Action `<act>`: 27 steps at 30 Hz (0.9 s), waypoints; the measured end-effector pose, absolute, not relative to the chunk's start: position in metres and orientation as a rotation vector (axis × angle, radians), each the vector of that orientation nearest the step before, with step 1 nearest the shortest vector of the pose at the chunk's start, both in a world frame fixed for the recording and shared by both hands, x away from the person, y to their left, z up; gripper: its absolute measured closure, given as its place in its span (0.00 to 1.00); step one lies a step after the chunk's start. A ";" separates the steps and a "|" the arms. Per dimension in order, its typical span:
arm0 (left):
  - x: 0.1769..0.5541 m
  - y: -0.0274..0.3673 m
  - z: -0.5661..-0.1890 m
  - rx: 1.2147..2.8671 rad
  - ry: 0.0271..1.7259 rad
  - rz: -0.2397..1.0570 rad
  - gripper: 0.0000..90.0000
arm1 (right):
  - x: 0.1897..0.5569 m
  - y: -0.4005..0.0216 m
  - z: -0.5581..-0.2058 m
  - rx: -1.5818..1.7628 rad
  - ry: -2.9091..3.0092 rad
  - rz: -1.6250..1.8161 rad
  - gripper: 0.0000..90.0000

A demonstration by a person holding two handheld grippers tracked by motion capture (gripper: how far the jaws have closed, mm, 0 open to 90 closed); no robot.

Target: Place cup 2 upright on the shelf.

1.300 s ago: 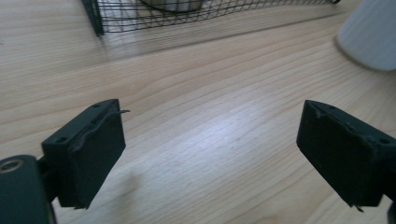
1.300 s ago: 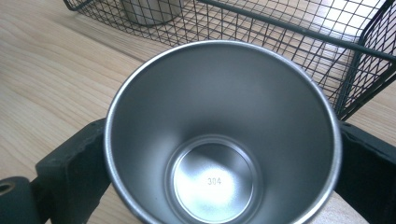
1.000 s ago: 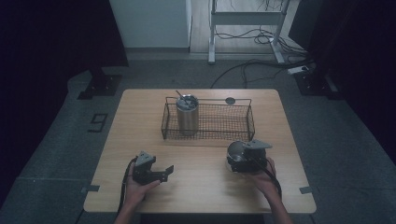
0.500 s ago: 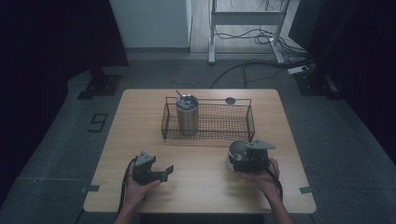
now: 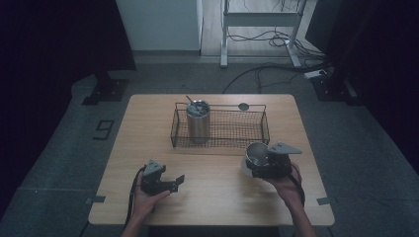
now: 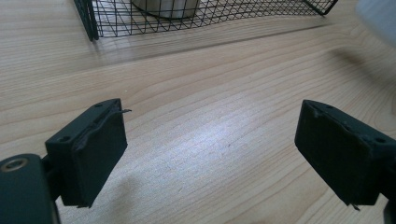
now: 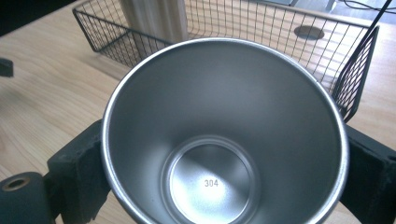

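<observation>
The right tongs (image 5: 253, 165) are gripping an empty steel cup (image 7: 224, 135) by its sides, jaws pressing its wall, holding it near the front of the wire basket (image 5: 257, 129) on the counter (image 5: 212, 197). A taller steel tumbler (image 5: 198, 122) is standing inside the basket's left end. The left tongs (image 6: 212, 144) are resting wide open, holding nothing.

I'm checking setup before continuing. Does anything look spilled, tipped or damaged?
Nothing stands out. The steel cup in the right gripper looks empty and undented, and the tumbler stands upright in the wire basket.
</observation>
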State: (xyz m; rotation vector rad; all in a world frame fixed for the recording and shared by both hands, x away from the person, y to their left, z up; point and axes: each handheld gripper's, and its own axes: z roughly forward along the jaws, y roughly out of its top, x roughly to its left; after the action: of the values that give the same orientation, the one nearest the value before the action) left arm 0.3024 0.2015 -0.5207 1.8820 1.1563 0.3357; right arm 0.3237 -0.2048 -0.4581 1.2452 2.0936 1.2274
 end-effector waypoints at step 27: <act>0.301 0.201 -0.522 1.878 1.167 0.327 0.10 | 0.343 -0.211 -0.409 1.225 2.062 1.296 0.07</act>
State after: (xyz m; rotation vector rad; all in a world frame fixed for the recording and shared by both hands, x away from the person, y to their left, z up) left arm 0.3011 0.2013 -0.5220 1.8782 1.1667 0.3274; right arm 0.3433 -0.2107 -0.4088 1.2249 2.0624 1.2965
